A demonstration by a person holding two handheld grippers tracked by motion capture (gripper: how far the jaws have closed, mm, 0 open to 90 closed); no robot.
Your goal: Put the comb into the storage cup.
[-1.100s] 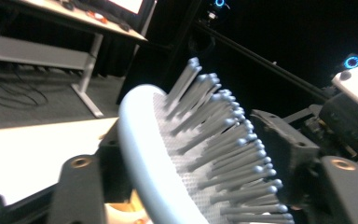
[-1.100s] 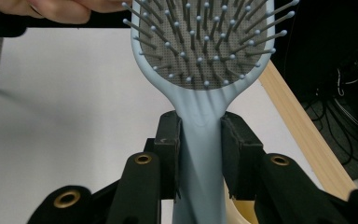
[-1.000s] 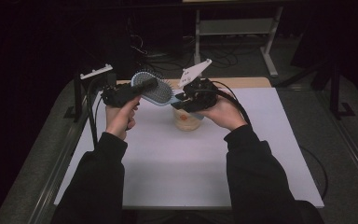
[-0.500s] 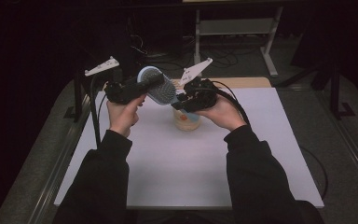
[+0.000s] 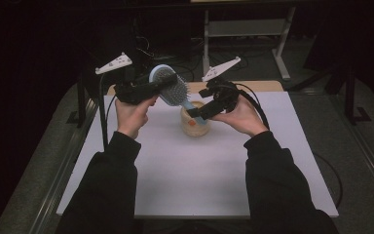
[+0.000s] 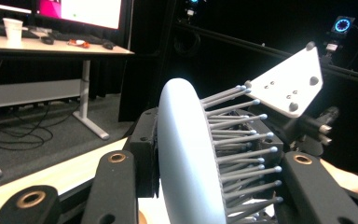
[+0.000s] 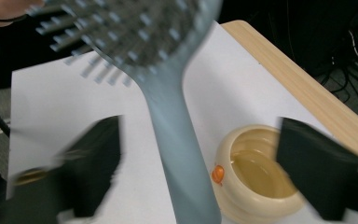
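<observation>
Item: my left gripper (image 5: 168, 84), jaws clamped on the head of a pale blue plastic paddle hairbrush with grey ball-tipped bristles (image 5: 171, 88). In the left gripper view one jaw sits against the smooth back of the brush (image 6: 186, 158) and the other in among the bristles. The brush is held up over the far middle of the white table top (image 5: 190, 180), head at my left, handle slanting down toward my right hand.

Item: my right gripper (image 5: 200, 113), jaws spread wide, having just been opening. The brush handle (image 7: 179, 154) runs between them, and neither pad touches it.

Item: small cream-coloured round ceramic pot with an orange dot on its rim (image 5: 194, 123), open-mouthed, standing on the table just under the handle's lower end; seen also in the right gripper view (image 7: 256, 175).

Item: light wooden strip along the table's far edge (image 5: 253, 87).

Hazards, as I judge them: the brush now hangs from my left gripper alone, and one jaw bears on springy bristles, so the head could twist or slip out. The free handle hangs right above the pot; a dip could knock it over. If my right gripper pulls away crooked, a jaw could catch the handle and lever the brush loose.
</observation>
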